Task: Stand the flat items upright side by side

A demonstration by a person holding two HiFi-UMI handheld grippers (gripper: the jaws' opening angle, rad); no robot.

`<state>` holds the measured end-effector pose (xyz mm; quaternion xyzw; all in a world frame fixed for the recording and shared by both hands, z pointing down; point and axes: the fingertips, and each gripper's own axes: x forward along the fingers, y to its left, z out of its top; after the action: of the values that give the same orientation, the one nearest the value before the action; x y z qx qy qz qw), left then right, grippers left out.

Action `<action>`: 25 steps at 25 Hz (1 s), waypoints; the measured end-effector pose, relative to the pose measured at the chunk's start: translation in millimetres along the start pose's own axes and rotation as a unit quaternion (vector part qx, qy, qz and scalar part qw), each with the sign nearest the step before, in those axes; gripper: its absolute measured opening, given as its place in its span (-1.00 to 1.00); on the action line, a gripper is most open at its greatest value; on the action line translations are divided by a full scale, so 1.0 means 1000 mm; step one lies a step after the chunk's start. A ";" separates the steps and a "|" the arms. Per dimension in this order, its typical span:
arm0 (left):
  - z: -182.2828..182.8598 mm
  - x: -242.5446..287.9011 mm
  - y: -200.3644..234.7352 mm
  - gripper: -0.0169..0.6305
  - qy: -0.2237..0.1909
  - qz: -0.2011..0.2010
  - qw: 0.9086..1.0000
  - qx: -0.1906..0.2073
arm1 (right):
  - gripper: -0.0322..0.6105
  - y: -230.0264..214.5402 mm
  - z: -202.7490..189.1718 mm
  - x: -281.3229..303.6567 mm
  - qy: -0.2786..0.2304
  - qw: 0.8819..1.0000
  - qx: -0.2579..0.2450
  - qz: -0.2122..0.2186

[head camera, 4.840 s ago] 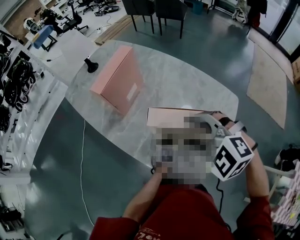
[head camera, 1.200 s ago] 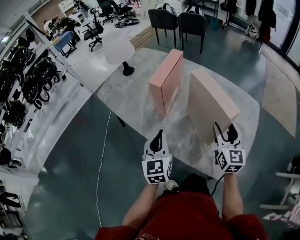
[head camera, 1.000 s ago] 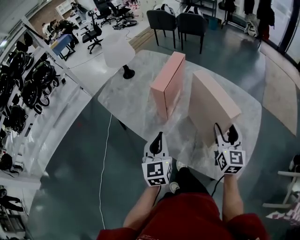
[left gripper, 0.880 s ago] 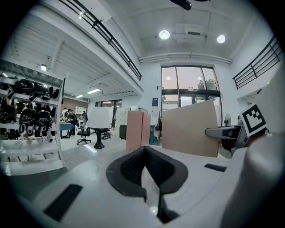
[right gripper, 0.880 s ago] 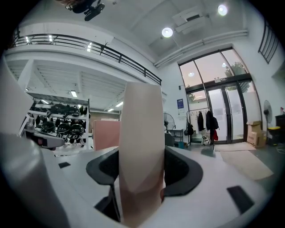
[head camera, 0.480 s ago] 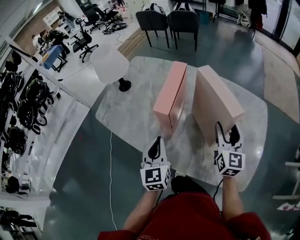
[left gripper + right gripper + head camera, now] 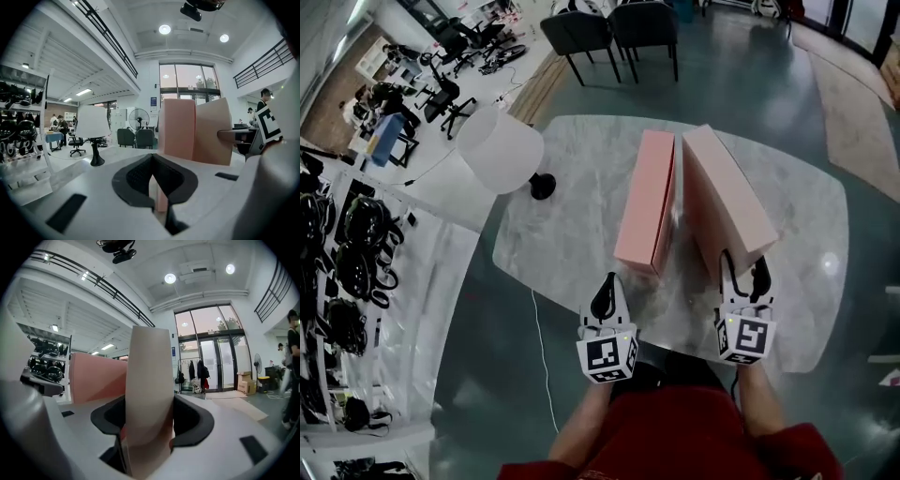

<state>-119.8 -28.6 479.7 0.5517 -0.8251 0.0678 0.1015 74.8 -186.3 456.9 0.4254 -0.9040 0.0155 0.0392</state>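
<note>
One marble table (image 7: 572,230) is seen from above, its far right corner cut off by the picture's edge. Two flat pink boxes are stood upright on it, side by side and close together with a narrow gap kept between them: the left box (image 7: 647,202) and the slightly tilted right box (image 7: 727,192).

One white lamp (image 7: 499,150) is placed on the table's left corner, well apart from the boxes; most of its black foot is hidden under the shade. Two dark chairs (image 7: 579,30) (image 7: 645,21) are set on the floor beyond the table, their tops cut off. One rack (image 7: 342,244) of dark gear is seen at the left, cropped, and its contents cannot be made out.

Two grippers are held at the table's near edge. The right gripper (image 7: 743,269) is clamped on the near end of the right box: in the right gripper view the box's narrow edge fills the space between the jaws, both pads are pressed on it, and the bottom of that end is hidden by them. The left gripper (image 7: 608,281) is held just short of the left box, apart from it; its jaw tips are brought together and nothing is gripped.
</note>
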 end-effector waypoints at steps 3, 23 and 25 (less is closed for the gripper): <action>-0.002 0.011 0.010 -0.93 0.002 -0.020 1.000 0.005 | -0.06 0.015 -0.005 0.001 0.005 1.000 -0.003 -0.021; -0.005 0.023 0.046 -0.93 -0.004 -0.193 0.981 0.001 | -0.02 0.084 -0.038 -0.013 0.073 0.989 0.024 -0.128; -0.005 0.022 0.046 -0.93 -0.006 -0.198 0.980 0.001 | -0.01 0.089 -0.039 -0.012 0.078 0.990 0.025 -0.118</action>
<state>-170.3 -29.3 489.4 0.7048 -0.6999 0.0439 0.1075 16.3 -118.3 495.3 0.5271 -0.8412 0.0670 0.1004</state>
